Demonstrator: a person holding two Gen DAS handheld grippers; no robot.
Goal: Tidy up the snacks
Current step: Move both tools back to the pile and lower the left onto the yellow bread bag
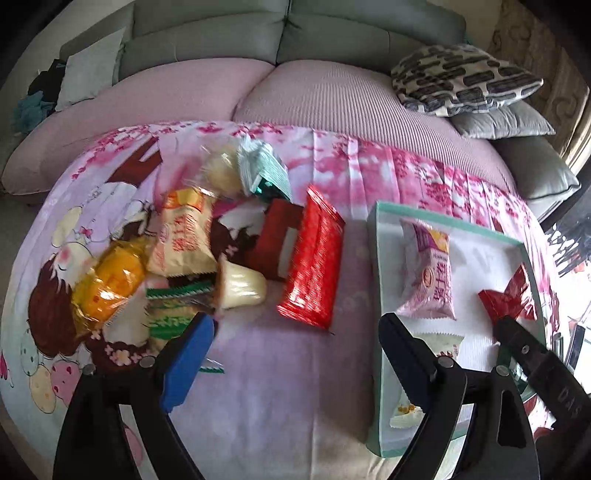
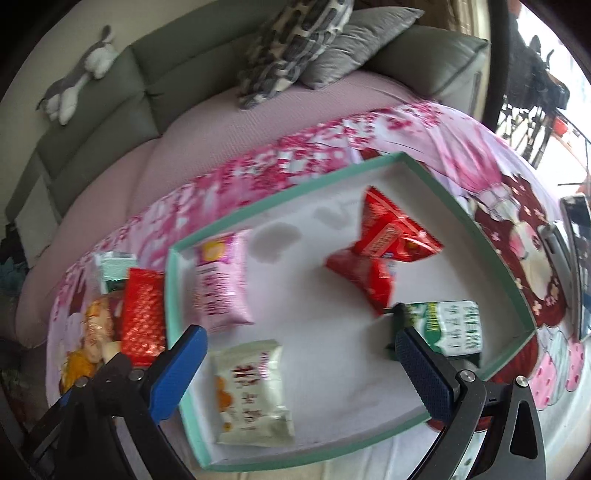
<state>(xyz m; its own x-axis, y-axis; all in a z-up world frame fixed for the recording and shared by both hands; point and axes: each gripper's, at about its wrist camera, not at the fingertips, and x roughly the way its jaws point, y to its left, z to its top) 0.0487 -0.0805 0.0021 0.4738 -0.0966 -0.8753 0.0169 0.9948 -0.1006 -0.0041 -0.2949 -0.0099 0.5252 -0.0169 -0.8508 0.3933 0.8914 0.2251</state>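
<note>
A teal-rimmed white tray (image 2: 288,195) lies on the cartoon cloth. It holds a pink packet (image 2: 221,284), a white packet (image 2: 251,391), two red packets (image 2: 391,236) and a green-and-white pack (image 2: 454,325). My right gripper (image 2: 303,369) hangs open over the tray's near half, and its pads touch nothing. Left of the tray (image 1: 380,258) lies a long red pack (image 1: 314,258). Further left is a heap with a beige packet (image 1: 184,232), an orange pack (image 1: 107,284), a jelly cup (image 1: 240,288) and a green-white packet (image 1: 262,170). My left gripper (image 1: 295,350) is open and empty above bare cloth between heap and tray.
A grey-green sofa (image 1: 280,33) with a pink seat cover runs behind the cloth. A patterned pillow (image 1: 461,77) and a grey one lie at its right end. A plush toy (image 2: 77,74) rests on the sofa back. A dark flat device (image 2: 576,258) lies at the right edge.
</note>
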